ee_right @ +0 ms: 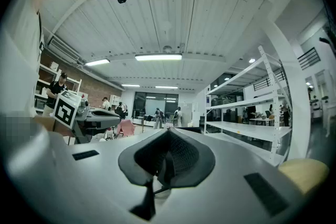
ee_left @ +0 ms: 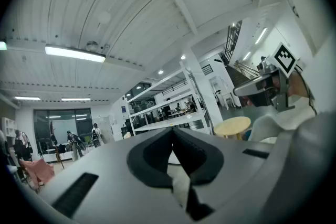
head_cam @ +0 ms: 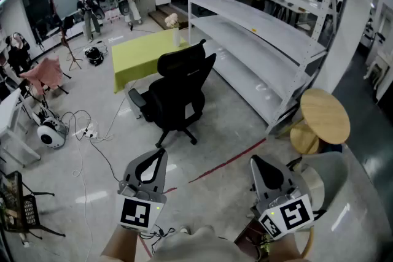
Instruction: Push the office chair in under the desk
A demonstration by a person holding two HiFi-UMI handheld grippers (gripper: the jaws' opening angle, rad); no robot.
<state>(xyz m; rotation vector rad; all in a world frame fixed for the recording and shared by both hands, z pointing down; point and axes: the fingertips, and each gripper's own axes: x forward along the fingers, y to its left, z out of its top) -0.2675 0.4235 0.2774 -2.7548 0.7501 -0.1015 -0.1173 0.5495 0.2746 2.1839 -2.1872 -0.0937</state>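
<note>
Both tongs shut, gripping nothing.
I see my left gripper [head_cam: 161, 155] and right gripper [head_cam: 255, 161] side by side, well short of the black padded office chair [head_cam: 178, 92].

Quick tally: one black office chair [head_cam: 178, 92] mid-frame, one green surface [head_cam: 144, 55] behind it carrying one flower vase [head_cam: 174, 26], one white shelf rack [head_cam: 264, 27] on the right, one round wooden table [head_cam: 325, 115] at right, three people [head_cam: 89, 14] upper left, and two claws at the bottom: left claw [head_cam: 161, 153], right claw [head_cam: 254, 161].
</note>
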